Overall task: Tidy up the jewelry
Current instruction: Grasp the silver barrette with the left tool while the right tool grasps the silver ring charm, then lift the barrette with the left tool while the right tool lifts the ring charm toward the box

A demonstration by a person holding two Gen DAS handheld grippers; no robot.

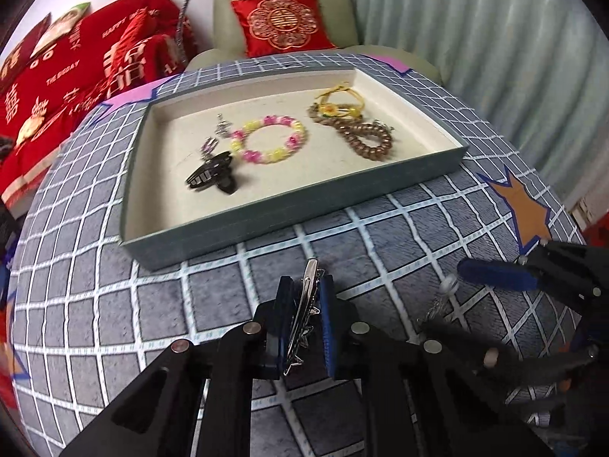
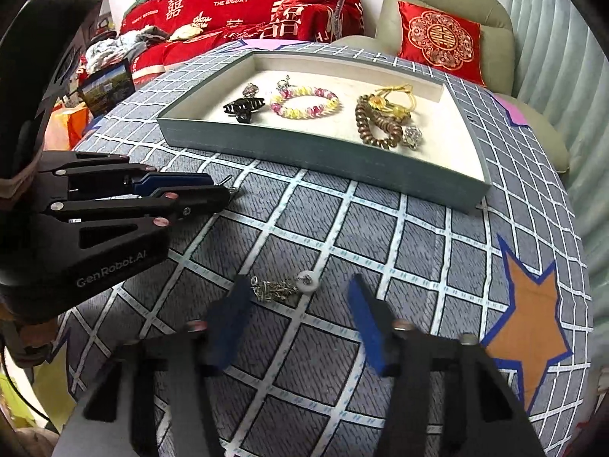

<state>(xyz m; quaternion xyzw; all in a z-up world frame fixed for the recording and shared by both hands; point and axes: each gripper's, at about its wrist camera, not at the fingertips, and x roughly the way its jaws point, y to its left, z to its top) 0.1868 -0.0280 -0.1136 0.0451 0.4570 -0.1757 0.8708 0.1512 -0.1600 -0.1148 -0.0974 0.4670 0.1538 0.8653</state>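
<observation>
**Silver hair clip pinched on the left, chain bracket framed on the right**

The left gripper (image 1: 306, 304) is seen closed on a silver hair clip (image 1: 304, 304), which is held lengthwise between the blue pads, above the gridded tablecloth (image 1: 190, 304) and on the near side of the tray. In the right wrist view the same gripper (image 2: 213, 190) is found at the left, with the tip of the clip (image 2: 228, 179) poking out past its fingers.

The right gripper (image 2: 300, 316) is spread wide, low over the cloth, and a silver chain with a white ring (image 2: 285, 285) is lying on the cloth between its pads, nearer the left pad, untouched by either one.

The grey-green tray (image 1: 297, 205) is set at the far half of the table. Inside it, a black claw clip (image 1: 211, 175) is placed at the left, a pink and yellow bead bracelet (image 1: 270, 139) beside it, and a brown coiled hair tie (image 1: 365, 137) at the right with yellow corded pieces (image 1: 338, 104) just beyond. A small silvery charm (image 2: 413, 135) is seen touching the hair tie in the right wrist view.

Past the table, a red cushion (image 1: 283, 23) is propped on a pale green armchair (image 1: 236, 7).
</observation>
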